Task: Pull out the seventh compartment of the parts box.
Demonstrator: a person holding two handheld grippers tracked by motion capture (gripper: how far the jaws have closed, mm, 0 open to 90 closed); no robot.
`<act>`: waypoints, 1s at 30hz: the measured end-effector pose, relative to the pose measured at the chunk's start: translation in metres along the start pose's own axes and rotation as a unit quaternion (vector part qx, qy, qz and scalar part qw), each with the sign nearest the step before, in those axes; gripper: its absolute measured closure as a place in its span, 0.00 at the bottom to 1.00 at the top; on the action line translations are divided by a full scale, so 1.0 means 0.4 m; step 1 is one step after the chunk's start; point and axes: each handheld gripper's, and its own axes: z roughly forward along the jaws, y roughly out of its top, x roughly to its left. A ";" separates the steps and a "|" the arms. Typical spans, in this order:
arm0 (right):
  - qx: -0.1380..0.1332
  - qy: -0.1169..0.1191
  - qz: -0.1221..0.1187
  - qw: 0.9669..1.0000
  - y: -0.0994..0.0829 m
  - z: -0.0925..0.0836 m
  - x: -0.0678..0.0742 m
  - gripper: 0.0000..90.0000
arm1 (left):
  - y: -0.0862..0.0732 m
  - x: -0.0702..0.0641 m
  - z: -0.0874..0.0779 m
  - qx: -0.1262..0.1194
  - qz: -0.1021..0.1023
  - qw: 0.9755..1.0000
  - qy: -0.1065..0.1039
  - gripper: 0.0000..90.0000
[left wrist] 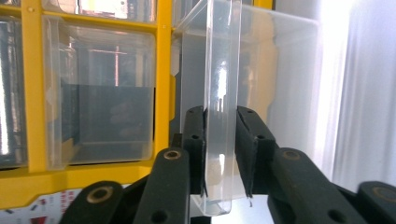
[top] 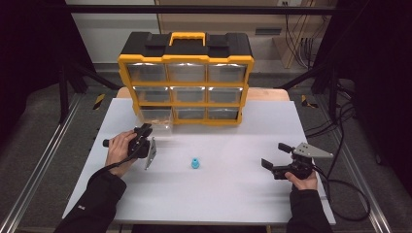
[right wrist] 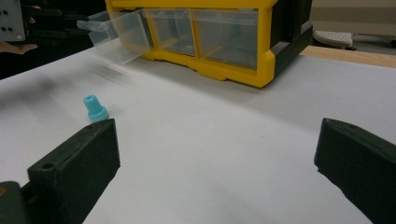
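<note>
Clear drawer (left wrist: 219, 93) | left gripper (left wrist: 219, 154) level, jaws clamping front | right gripper (right wrist: 215, 158) jaws wide

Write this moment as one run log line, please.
left gripper: shut on drawer front lip | clear drawer: bottom-left, pulled partly out | right gripper: open, holds nothing | blue cap: upright on table, untouched

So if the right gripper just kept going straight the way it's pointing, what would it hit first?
Probably nothing on the table: the right gripper, jaws wide open, faces bare white table. The blue cap sits off beside one jaw. Depth is hard to judge.
</note>
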 end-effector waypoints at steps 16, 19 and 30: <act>0.000 0.000 0.000 1.000 0.000 -0.001 0.000 0.01 | 0.018 0.012 -0.003 0.004 -0.051 0.998 -0.044 0.53; -0.001 -0.001 -0.001 1.000 0.000 0.000 -0.001 0.01 | 0.020 0.019 -0.008 0.003 -0.068 0.996 -0.051 0.50; -0.001 -0.001 -0.001 1.000 0.000 -0.001 -0.001 0.01 | 0.025 0.040 -0.022 -0.016 -0.160 0.985 -0.066 0.40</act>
